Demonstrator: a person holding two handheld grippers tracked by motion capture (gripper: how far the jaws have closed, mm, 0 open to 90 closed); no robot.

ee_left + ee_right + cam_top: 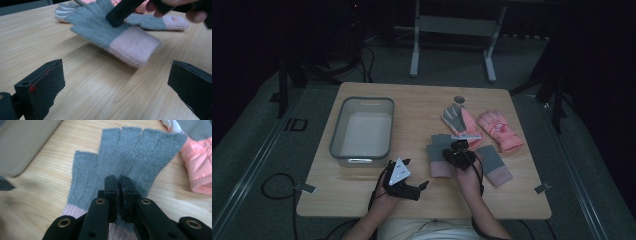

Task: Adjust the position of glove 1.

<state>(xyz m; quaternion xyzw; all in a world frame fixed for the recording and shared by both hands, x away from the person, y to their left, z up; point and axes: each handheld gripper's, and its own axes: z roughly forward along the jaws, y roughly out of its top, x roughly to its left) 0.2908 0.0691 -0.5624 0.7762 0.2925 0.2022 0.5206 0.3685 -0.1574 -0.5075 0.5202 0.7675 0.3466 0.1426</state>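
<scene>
My right gripper (455, 147) is shut on a grey knitted fingerless glove (436, 152) with a pink cuff, right of the table's middle. In the right gripper view the jaws (119, 180) pinch the knit at the palm, and the grey glove (130, 150) spreads beyond them. In the left gripper view this glove (100, 27) is blurred and looks lifted a little off the wood, cuff nearest. My left gripper (415, 173) stands open near the front edge, nothing between its jaws (116, 72). A matching second glove (494, 162) lies flat to the right.
A grey bin (335, 131) with nothing in it stands on the table's left half. Two pink padded gloves (499, 130) lie at the back right, one palm-up with grey and white fingers (457, 120). Bare wood lies between the bin and the gloves.
</scene>
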